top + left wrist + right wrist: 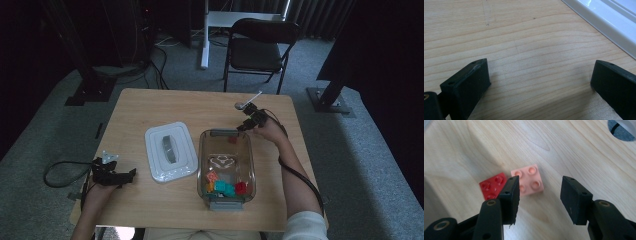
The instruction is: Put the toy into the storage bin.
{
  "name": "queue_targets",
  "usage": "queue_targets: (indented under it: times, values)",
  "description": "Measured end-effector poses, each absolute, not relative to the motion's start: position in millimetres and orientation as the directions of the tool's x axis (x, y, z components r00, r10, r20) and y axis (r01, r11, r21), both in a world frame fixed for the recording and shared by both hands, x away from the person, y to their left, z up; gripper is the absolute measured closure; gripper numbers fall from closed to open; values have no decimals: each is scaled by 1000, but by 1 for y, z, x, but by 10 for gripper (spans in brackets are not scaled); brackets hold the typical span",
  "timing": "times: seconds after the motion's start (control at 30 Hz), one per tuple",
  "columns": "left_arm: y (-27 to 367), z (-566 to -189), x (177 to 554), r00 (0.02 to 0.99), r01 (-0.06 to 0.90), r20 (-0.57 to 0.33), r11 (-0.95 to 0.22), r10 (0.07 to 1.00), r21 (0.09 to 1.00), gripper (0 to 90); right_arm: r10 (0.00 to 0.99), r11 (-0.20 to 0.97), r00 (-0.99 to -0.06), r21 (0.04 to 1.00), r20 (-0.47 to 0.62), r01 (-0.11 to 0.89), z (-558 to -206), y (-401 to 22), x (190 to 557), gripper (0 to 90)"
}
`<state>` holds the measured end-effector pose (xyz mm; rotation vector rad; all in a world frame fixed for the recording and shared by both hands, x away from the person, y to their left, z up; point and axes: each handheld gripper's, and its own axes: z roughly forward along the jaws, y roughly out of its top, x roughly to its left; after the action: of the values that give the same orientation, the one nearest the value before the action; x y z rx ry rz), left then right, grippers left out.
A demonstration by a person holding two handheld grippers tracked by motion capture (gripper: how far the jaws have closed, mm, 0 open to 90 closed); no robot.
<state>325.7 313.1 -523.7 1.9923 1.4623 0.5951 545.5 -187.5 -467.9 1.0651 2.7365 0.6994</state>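
Hovering with jaws apart and empty, the right gripper hangs above the square pink plastic brick; beside that brick lies a small red plastic brick. The left gripper rests wide open, holding nothing.

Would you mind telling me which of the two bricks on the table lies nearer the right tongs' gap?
The pink brick; the red brick sits off behind one jaw.
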Motion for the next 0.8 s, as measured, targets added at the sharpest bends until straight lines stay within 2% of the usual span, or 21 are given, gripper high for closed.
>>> queue_targets:
  times: [0.6, 0.8]
  values:
    - [313, -524, 326, 296, 691, 10, -222, 955, 688, 27, 650, 693, -759, 376, 42, 615, -485, -166, 555, 484]
    - [313, -524, 326, 297, 691, 11, -222, 955, 688, 27, 648, 694, -761, 387, 32, 607, -489, -166, 554, 569]
